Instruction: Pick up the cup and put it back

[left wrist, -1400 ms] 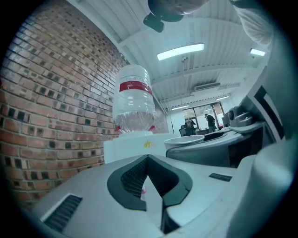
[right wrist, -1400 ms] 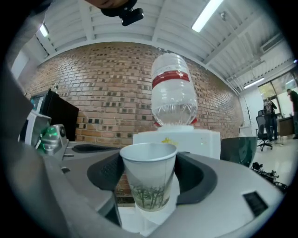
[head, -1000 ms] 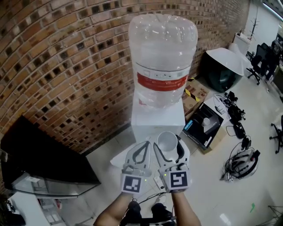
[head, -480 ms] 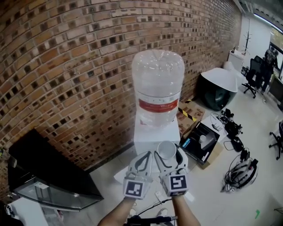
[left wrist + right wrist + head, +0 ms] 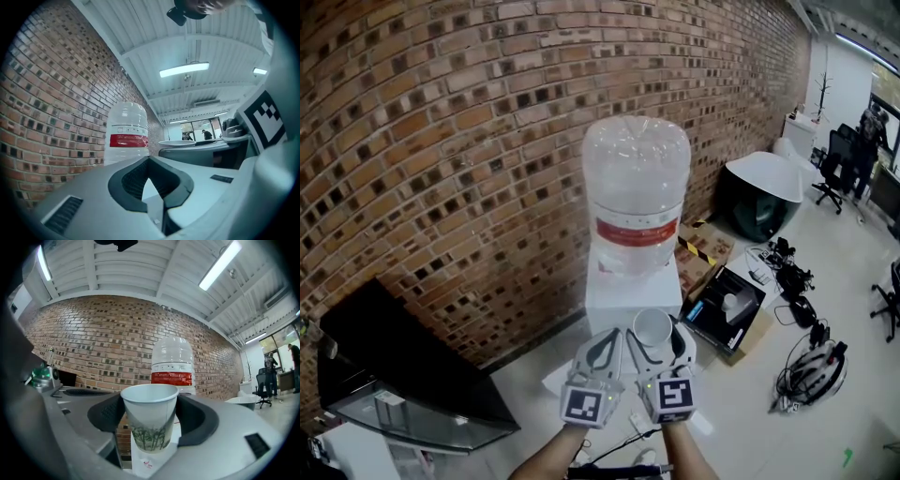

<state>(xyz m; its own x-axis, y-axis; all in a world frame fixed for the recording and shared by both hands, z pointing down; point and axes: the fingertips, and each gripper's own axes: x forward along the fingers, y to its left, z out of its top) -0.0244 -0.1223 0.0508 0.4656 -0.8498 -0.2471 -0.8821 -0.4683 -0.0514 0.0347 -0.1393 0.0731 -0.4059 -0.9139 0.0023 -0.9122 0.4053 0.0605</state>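
A white paper cup (image 5: 653, 326) with a green plant print (image 5: 150, 420) stands upright between the jaws of my right gripper (image 5: 655, 332), which is shut on its sides. The cup is held in the air in front of a white water dispenser (image 5: 633, 292) topped by a large clear bottle (image 5: 637, 192) with a red label. My left gripper (image 5: 612, 335) hovers close beside the right one, on its left. It is shut, with its tips together and nothing between them (image 5: 149, 161). The bottle (image 5: 171, 363) rises behind the cup.
A brick wall (image 5: 441, 141) runs behind the dispenser. A black cabinet with a glass shelf (image 5: 403, 375) stands at the left. To the right are an open cardboard box (image 5: 727, 305), a helmet with cables (image 5: 811, 361), a dark dome-shaped lamp shade (image 5: 764, 187) and office chairs.
Both grippers have risen a little together, the cup still in the right one. The dispenser now looks smaller and farther in the head view.
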